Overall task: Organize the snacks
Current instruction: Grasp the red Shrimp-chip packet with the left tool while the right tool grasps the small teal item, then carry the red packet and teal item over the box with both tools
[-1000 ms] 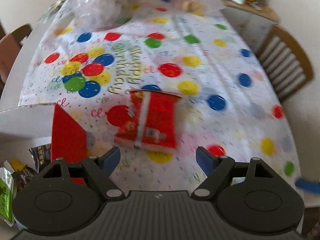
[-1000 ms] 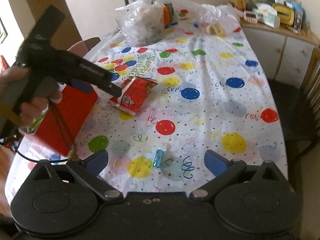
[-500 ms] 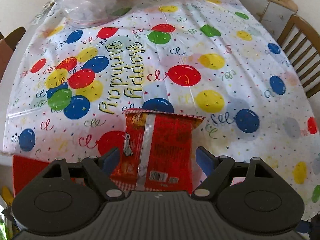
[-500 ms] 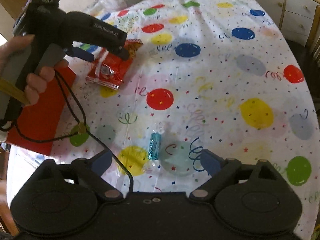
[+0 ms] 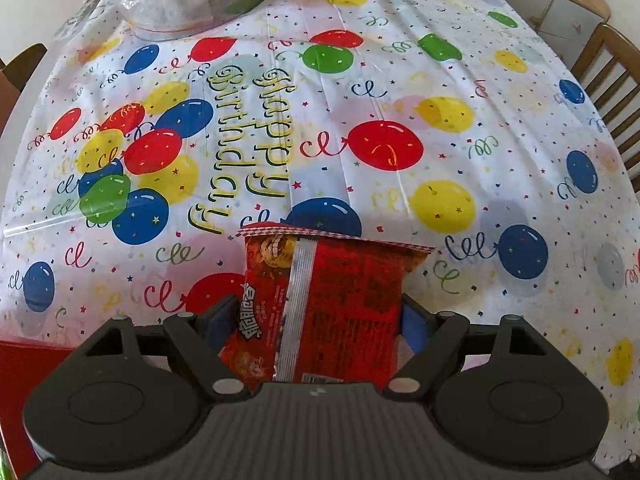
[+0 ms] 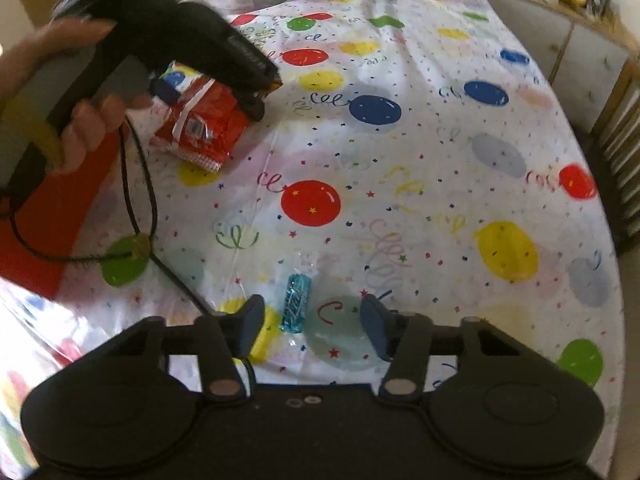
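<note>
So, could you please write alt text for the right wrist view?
The right tool hangs open over a small blue candy on a balloon-print tablecloth. Farther left, a hand holds the left tool around a red snack bag.

Glossy plastic tablecloth (image 5: 400, 80) under a shiny foil snack packet (image 5: 340, 300) (crinkled, matt-black tools).

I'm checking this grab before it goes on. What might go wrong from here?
The left gripper pinches the red snack packet across its puffy sides, so the contents may get crushed or the foil may slip. The right gripper is open around the small blue candy, which lies off-centre and may be missed.
</note>
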Tool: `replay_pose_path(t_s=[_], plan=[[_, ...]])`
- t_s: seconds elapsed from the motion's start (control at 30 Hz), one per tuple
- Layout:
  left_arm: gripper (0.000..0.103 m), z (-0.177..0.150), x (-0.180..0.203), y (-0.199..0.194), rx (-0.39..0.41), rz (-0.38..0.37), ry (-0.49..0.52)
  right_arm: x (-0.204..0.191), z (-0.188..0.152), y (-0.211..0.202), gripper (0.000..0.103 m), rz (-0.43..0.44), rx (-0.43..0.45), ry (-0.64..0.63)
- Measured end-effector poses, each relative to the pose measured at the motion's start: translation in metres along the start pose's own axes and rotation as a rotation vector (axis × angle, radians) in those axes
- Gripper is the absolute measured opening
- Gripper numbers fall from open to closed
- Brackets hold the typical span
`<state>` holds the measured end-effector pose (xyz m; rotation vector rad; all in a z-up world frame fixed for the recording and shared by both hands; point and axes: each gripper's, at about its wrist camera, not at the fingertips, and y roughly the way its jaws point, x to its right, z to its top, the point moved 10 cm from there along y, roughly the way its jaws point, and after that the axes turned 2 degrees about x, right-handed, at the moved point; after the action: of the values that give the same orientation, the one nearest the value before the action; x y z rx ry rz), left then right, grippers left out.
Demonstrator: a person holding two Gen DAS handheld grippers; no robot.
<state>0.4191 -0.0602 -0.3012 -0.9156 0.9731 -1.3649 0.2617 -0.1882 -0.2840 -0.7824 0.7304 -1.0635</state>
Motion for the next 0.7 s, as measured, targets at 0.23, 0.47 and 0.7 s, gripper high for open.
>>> replay_pose_path(t_s=[0.23, 0.47, 0.7], plan=[[0.078, -0.001, -0.001, 0.002, -0.029, -0.006, -0.023, -0.012, -0.003, 0.000, 0.028, -0.052, 0.031, -0.095], [0.073, -0.009, -0.004, -0.006, -0.032, 0.001, -0.041, -0.007, -0.002, -0.003, 0.012, -0.043, 0.040, -0.054], [0.073, -0.027, -0.005, -0.035, -0.007, -0.038, -0.078, 0.003, -0.002, -0.013, 0.012, -0.040, 0.061, 0.012]])
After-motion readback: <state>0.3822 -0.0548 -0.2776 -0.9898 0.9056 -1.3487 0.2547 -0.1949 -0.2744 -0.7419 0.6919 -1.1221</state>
